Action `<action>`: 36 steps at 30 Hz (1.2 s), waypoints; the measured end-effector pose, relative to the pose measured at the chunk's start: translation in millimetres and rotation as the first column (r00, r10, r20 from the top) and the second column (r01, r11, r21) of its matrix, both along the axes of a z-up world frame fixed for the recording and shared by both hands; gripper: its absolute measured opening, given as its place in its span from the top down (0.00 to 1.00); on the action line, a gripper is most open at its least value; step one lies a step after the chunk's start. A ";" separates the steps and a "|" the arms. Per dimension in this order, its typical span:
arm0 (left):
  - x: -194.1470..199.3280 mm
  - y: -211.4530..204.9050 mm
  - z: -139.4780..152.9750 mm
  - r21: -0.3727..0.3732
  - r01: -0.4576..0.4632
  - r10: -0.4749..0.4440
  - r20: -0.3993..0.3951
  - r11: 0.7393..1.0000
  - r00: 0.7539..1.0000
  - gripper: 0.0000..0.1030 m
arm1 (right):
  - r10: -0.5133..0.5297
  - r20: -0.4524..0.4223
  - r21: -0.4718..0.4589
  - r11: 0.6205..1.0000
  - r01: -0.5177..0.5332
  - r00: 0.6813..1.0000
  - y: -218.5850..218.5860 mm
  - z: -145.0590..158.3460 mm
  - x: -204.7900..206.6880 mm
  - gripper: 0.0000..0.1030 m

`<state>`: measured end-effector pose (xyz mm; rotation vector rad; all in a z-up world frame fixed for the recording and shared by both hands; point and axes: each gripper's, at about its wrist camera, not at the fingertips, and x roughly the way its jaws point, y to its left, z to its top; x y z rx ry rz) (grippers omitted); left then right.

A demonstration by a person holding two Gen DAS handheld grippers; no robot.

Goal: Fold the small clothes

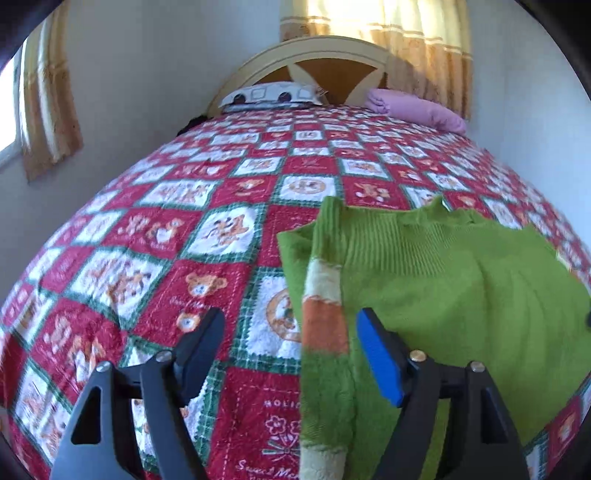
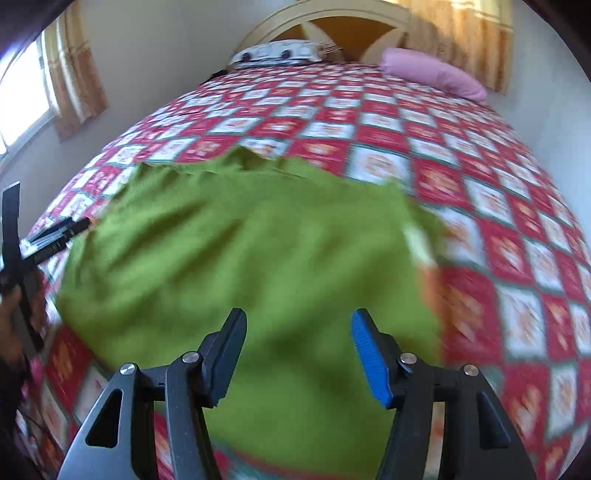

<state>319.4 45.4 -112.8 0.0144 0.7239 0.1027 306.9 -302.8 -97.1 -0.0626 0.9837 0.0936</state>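
— Green knit, that is what is lying on the bed: a small sweater [image 1: 443, 273] spread over the red-and-white patchwork quilt [image 1: 155, 236], its ribbed collar pointing toward the headboard [image 1: 310, 61].

— Is either gripper holding it?

— No. The left gripper [image 1: 291, 325] is hanging over the sweater's near left edge with its jaws spread wide, nothing pinched. A sleeve [image 1: 325, 317] with cream and orange bands is lying folded in over the body and passing between the two fingers, but neither the black finger nor the blue pad [image 1: 380, 358] is pressing on it.

— And the right one?

— The right gripper [image 2: 299, 325] is hovering above the lower middle of the garment, jaws parted, with only green cloth showing in the gap beneath. That view is smeared by motion, so I am guessing a little, but the pads seem to be clear of the fabric.

— Anything else in sight?

— At the far left of the right wrist view the other gripper's black frame is showing beside the sweater's edge, with part of a hand [image 2: 14, 317] around it. At the head of the bed a patterned pillow [image 1: 273, 95] and a pink pillow [image 1: 417, 109] are sitting against the headboard, and yellow curtains [image 1: 399, 33] are glowing behind them.
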 end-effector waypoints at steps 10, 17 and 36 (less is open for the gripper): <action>20.3 5.3 -14.2 -0.002 -0.032 0.032 -0.079 0.999 0.996 0.21 | -0.050 -0.091 0.017 0.999 0.052 0.995 -32.5 -31.7 -28.1 0.66; -21.5 36.2 1.1 -0.058 -0.091 0.089 -0.041 0.994 0.995 0.21 | -0.047 -0.076 0.014 0.999 0.048 0.996 -30.8 -24.4 -39.9 0.66; -24.4 23.0 -20.0 -0.099 -0.031 0.023 -0.085 0.995 0.996 0.05 | -0.032 -0.051 -0.160 0.987 0.024 0.998 13.0 -12.1 -31.1 0.56</action>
